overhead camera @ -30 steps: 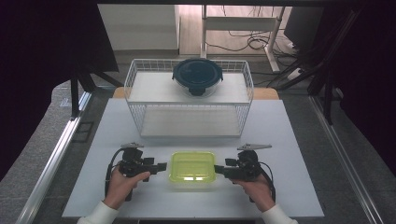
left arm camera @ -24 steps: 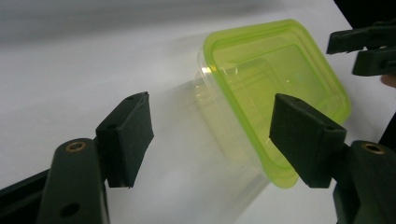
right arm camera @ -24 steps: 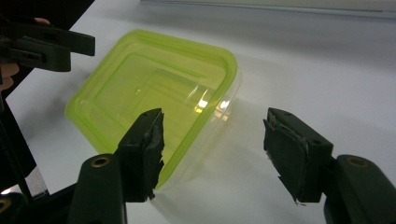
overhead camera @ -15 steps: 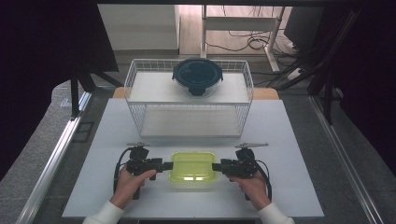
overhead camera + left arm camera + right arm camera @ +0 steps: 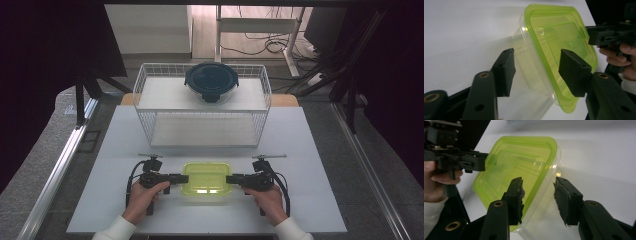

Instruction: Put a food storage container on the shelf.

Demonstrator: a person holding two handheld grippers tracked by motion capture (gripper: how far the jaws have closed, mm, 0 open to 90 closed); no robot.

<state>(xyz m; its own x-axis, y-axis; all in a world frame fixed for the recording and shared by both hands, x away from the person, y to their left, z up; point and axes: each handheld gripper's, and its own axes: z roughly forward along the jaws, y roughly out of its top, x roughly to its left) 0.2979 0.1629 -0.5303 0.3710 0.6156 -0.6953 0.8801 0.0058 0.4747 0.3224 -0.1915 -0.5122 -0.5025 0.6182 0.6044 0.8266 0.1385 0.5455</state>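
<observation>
A clear rectangular container with a lime-green lid [image 5: 206, 177] sits near the table's front edge. My left gripper [image 5: 177, 178] is at its left end and my right gripper [image 5: 234, 179] at its right end. In the left gripper view the container [image 5: 554, 42] has its near edge between my open jaws [image 5: 537, 71], one above the lid and one beside the clear wall. My right gripper [image 5: 539, 195] likewise stands open astride the container's [image 5: 519, 167] end. Each gripper view shows the other gripper [image 5: 609, 35] [image 5: 461, 161] across the lid.
A white wire rack [image 5: 150, 107] stands at the back of the white table [image 5: 310, 150]. A round container with a dark lid [image 5: 212, 81] rests on the rack's top shelf. Metal rails run along both sides of the table.
Both grippers have slid inward from the sides, and their open jaws now straddle the container's two short ends. The container itself has stayed in place.
</observation>
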